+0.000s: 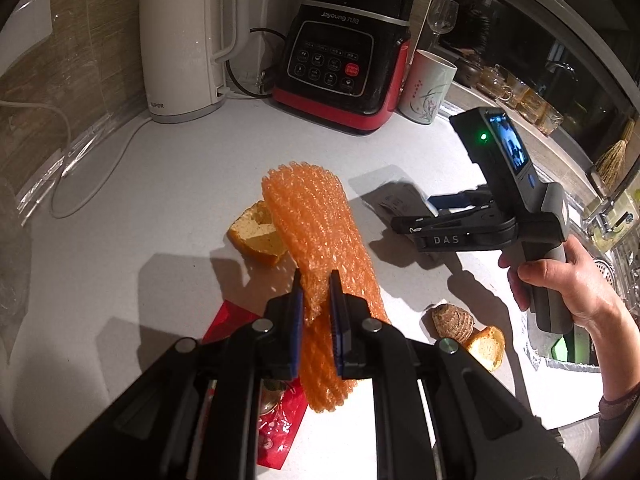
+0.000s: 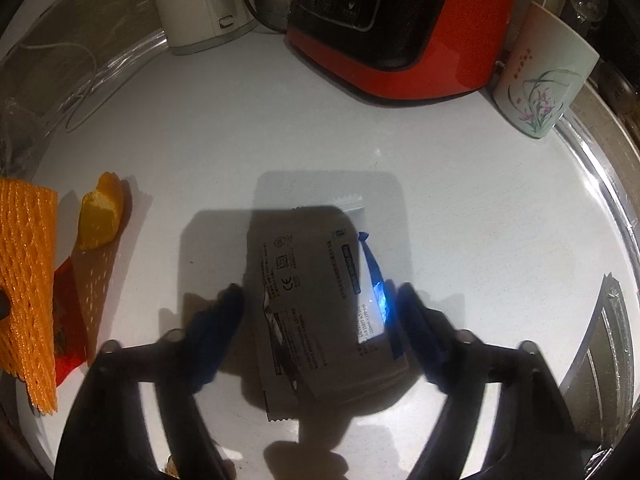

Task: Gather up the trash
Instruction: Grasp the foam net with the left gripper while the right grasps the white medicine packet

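My left gripper (image 1: 316, 284) is shut on an orange foam fruit net (image 1: 320, 236) and holds it above the white counter (image 1: 160, 208); the net also shows at the left of the right wrist view (image 2: 28, 280). An orange peel (image 1: 258, 236) lies beside it, and a red wrapper (image 1: 280, 412) lies under my fingers. A brown shell-like scrap (image 1: 452, 320) and another peel (image 1: 486, 346) lie to the right. My right gripper (image 2: 320, 292) is open, its fingers on either side of a grey printed packet (image 2: 320, 300) flat on the counter.
A white kettle (image 1: 184, 40), a red and black blender base (image 1: 344, 64) and a flowered cup (image 1: 428, 88) stand along the back. A white cord (image 1: 80, 184) loops at the left. A sink edge (image 1: 608, 216) is at the right.
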Motion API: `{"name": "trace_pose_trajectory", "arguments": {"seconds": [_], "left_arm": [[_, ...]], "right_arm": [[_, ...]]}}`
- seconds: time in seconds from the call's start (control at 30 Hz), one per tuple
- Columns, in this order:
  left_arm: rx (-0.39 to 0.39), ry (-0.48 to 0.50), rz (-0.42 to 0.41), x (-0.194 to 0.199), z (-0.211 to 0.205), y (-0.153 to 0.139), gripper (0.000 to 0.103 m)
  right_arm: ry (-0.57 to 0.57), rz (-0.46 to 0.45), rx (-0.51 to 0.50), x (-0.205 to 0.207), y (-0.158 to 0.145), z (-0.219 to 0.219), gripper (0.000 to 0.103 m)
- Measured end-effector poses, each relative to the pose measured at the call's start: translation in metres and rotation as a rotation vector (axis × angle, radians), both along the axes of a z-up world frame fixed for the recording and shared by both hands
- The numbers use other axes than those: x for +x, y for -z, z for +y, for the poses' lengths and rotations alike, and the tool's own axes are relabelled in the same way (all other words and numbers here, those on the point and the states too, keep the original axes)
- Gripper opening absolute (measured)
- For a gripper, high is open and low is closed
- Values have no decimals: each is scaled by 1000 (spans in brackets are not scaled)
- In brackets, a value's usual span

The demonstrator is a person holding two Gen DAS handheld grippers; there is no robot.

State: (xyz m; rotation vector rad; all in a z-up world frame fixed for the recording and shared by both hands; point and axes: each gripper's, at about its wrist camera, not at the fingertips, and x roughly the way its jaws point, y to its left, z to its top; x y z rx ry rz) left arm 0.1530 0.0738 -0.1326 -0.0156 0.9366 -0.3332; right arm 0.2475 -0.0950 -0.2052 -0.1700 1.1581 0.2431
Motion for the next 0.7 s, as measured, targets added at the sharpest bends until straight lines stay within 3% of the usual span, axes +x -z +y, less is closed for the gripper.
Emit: {"name": "trace_pose_trajectory", "arguments": {"seconds": [0.03,0.17,0.2,0.47,0.7], "left_arm": [[-1,-2,-2,0,0,0,11],[-1,-7,-8,1,1,-3,11],[-1,-8,-10,0,1,-4,11],[-4,-13,-26,-4,1,-12,11],[-17,15,-65,-24,-7,-29,11]], "right_arm": [[-1,-1,6,-1,-1,0,56],[10,7,16,-2,-3,0,12],[18,10,20,-2,-4,-1,6],[36,-57,37,-21,-30,-6,4],[48,-153,67,-75,-72,-9,4]]}}
